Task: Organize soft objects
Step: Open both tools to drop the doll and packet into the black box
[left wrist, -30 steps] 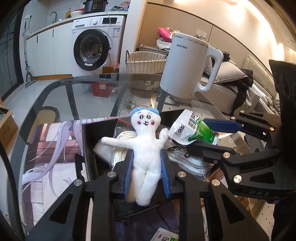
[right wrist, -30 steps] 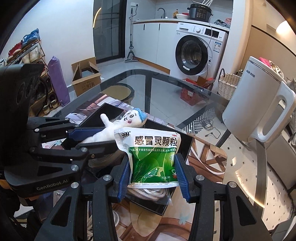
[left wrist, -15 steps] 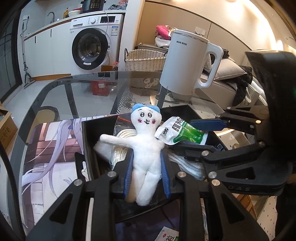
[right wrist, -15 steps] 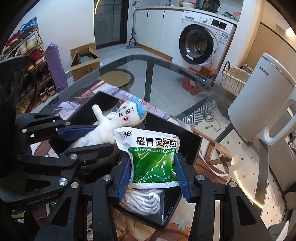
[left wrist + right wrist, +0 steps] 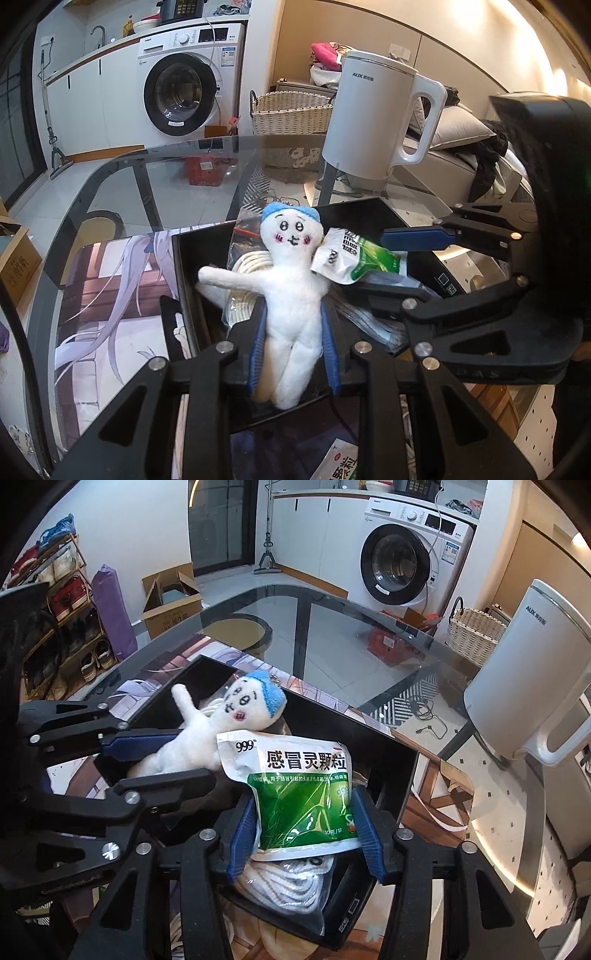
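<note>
Change: both grippers have come lower and closer over the black tray (image 5: pixel 400 760), and the green packet now overlaps the doll's shoulder.
Left gripper: the left gripper (image 5: pixel 293 345) is clenched on the white plush doll (image 5: pixel 291 291) at its waist and legs; its head stands upright ahead of the fingers, above the tray.
Right gripper: the right gripper (image 5: pixel 303 830) is grasping the green medicine packet (image 5: pixel 295 786) by its lower half, label facing the camera, touching the doll's head on its left.
Below the grippers: a bagged coil of white rope (image 5: pixel 284 886) already lies in the tray on the glass tabletop (image 5: pixel 177 184).
Doing it well: probably lower one item at a time, packet first beside the rope, so they do not snag; let go only once each rests inside the walls.
Left view only: a second packet (image 5: pixel 338 461) lies beneath the gripper, outside the tray.
Right view only: the packet's full print and the tray's near corner.
White kettle: the white kettle (image 5: pixel 373 118) stands well beyond, to the right.
</note>
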`<state>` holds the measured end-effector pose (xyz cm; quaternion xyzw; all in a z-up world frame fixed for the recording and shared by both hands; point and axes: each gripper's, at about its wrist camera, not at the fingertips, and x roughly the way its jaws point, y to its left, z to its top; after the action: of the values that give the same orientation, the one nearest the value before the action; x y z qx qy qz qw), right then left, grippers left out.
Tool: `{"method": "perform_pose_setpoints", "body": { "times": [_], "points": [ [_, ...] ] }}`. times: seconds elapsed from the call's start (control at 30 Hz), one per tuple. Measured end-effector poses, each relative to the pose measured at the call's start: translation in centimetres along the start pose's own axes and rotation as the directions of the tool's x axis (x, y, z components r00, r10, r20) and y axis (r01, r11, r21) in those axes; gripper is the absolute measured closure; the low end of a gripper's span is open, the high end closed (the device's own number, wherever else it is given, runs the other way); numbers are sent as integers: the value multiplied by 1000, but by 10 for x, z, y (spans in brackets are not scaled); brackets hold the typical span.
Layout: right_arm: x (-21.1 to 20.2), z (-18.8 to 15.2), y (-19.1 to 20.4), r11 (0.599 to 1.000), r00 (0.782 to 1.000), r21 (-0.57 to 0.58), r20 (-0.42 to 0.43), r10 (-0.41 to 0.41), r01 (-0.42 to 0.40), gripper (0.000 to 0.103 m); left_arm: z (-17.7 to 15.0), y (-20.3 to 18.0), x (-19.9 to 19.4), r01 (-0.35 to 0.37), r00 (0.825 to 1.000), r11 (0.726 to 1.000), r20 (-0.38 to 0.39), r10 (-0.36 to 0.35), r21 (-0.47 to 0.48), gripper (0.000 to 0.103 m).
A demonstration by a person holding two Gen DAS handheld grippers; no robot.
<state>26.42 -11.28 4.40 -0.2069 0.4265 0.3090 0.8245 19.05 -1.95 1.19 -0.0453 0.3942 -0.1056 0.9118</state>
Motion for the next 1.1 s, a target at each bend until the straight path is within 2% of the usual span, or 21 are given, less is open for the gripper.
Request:
{"method": "perform_pose_setpoints", "body": {
  "times": [0.07,0.17,0.27,0.37,0.4,0.47,0.57,0.6,0.63,0.73,0.8,1.1],
  "points": [
    [-7,-2,1,1000,1000,-2,12,-21,21,44,0,1,0,-3,1000,1000,4,3,-5,77],
    [-19,-6,0,1000,999,0,42,-6,6,36,0,0,-1,-5,1000,1000,9,5,-12,76],
    [-30,-10,1,1000,998,5,64,-27,27,31,-1,1,-3,8,1000,1000,17,-8,-27,70],
    [-42,-15,0,999,996,14,88,-33,32,28,-2,-2,-8,0,999,1000,32,1,-29,55],
    [-46,-17,-1,999,995,20,95,-35,33,27,-3,-2,-10,-8,999,999,41,9,-31,47],
    [-52,-21,-4,999,993,33,110,-35,32,21,-3,-2,-16,-13,999,999,52,15,-39,46],
    [-61,-28,-5,998,991,57,133,-32,25,18,-4,0,-24,-13,998,999,67,16,-41,40],
    [-63,-30,-6,998,990,64,140,-31,22,17,-5,0,-28,-15,997,999,72,18,-40,25],
    [-67,-32,-8,997,988,74,152,-28,17,14,-7,0,-31,-10,997,999,81,13,-41,15],
    [-80,-42,-10,994,981,107,192,-26,6,4,-11,-1,-45,-1,993,999,122,5,-36,3],
    [-87,-48,-10,993,978,122,208,-15,-10,1,-15,-3,-54,-1,990,1000,143,4,-22,0],
    [-111,-73,-6,978,969,206,244,-18,-34,1,-34,-4,-74,-41,985,999,169,39,7,0]
  ]
}}
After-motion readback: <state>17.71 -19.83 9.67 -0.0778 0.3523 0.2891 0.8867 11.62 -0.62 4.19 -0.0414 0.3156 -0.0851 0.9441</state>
